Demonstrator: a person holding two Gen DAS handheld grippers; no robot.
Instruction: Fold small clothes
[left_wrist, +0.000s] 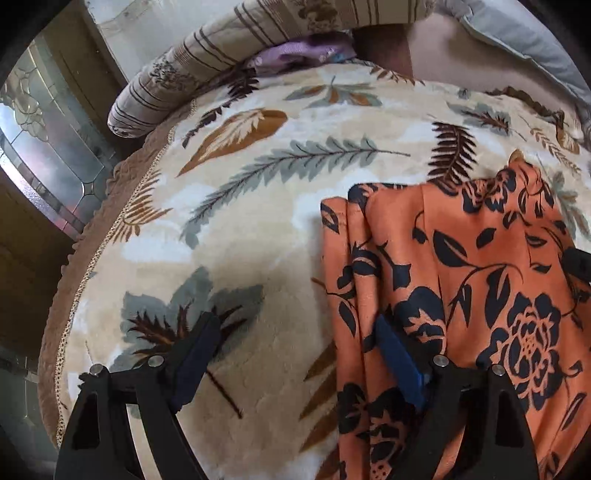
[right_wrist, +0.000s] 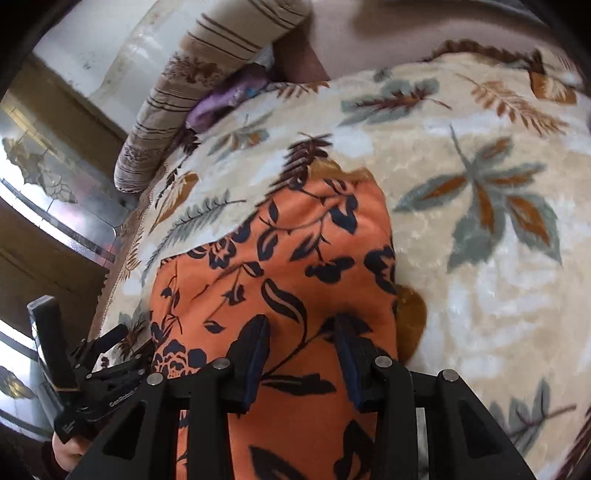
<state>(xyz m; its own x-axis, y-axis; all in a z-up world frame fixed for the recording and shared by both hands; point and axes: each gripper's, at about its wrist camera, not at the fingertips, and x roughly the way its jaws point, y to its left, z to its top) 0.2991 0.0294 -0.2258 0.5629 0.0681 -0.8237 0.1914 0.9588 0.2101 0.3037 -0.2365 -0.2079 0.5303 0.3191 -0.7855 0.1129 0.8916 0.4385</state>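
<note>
Your orange floral garment (left_wrist: 461, 280) lay on the leaf-print blanket (left_wrist: 258, 206), part-folded w/ a doubled edge along its left side, well short of the striped bolster (left_wrist: 207, 55) at the far end.

Your left gripper (left_wrist: 299, 354) was wide open, holding nothing: one finger sat over bare blanket, the other over the garment's left edge. Your right gripper (right_wrist: 301, 354) was also open, narrower gap, both fingers over the cloth near its right edge. Couldn't tell if the tips touched the fabric or just hovered; no pinch showed either way.

Risks from there, imo:
- Fabric looked thin and slippery, so a shallow pinch could've grabbed only the top layer and dragged the existing fold apart.
- Plush blanket is soft, so pressing down to catch the edge might've nipped pile along w/ the cloth.
- Uneven grips btwn the two sides would've skewed the next fold.
</note>
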